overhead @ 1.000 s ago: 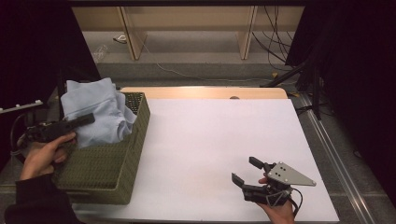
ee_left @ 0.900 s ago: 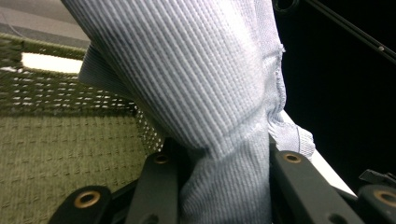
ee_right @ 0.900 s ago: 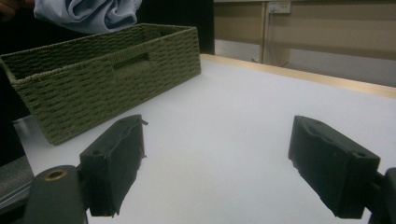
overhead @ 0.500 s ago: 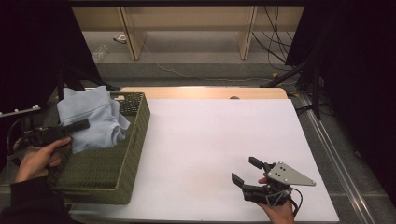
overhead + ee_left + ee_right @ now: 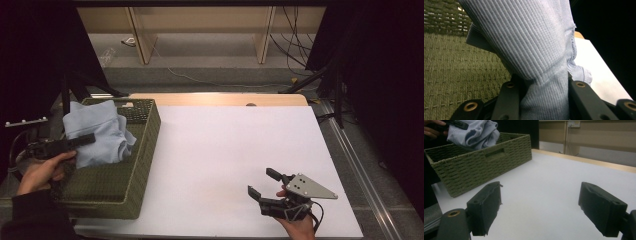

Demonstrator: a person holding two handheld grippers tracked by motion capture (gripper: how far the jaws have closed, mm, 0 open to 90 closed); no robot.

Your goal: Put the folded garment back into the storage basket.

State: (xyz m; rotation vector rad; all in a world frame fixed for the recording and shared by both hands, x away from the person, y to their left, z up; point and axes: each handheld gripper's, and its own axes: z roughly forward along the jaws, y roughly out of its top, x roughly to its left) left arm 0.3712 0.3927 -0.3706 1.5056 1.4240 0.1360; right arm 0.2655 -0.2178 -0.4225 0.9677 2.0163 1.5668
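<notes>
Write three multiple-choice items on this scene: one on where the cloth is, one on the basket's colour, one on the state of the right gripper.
1. Where is the light blue cloth?
A. flat on the white table
B. held over the basket
C. on the floor

2. What colour is the woven basket?
A. olive green
B. red
C. white

3. How does the right gripper stand?
A. shut on the cloth
B. shut on nothing
C. open, holding nothing

Answers: 1 B, the left gripper pinches the cloth above the basket's inside. 2 A, its weave looks olive green in the high view and both gripper views. 3 C, its jaws stand wide apart over the bare table.
</notes>
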